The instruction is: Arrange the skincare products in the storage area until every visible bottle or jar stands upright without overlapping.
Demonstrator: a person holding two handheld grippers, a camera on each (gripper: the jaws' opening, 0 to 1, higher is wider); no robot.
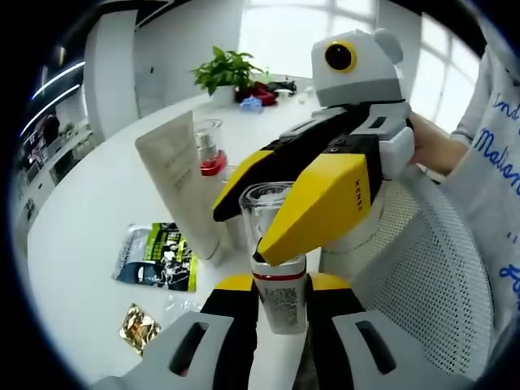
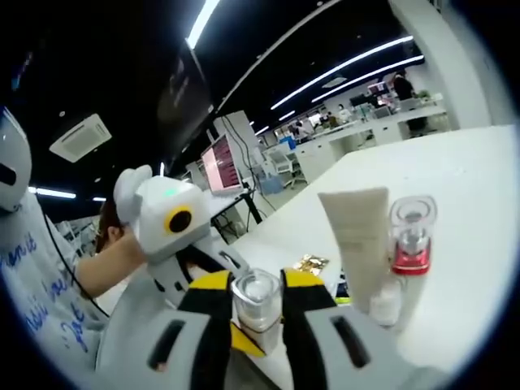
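The white counter [image 1: 97,211] curves away far left, with a white mesh chair back [image 1: 422,268] on the near right where a person in a pale printed sleeve [image 1: 487,162] sits. In the left gripper view the right gripper [image 1: 264,244] reaches in from the upper right, gripped by the person's hand [image 1: 431,142], its yellow jaws angled down and closed on the clear cap of a small bottle [image 1: 272,252]; the left gripper [image 1: 276,301] rises from the near edge, its jaws clamped on the same bottle's labelled lower body. Just left of it stands a tall cream tube [image 1: 175,175], upright, with a clear bottle with a red collar [image 1: 210,150] behind it. A green-and-black sachet [image 1: 157,256] lies flat to the left, a gold foil packet [image 1: 138,327] nearer. A potted plant [image 1: 227,71] sits at the far side
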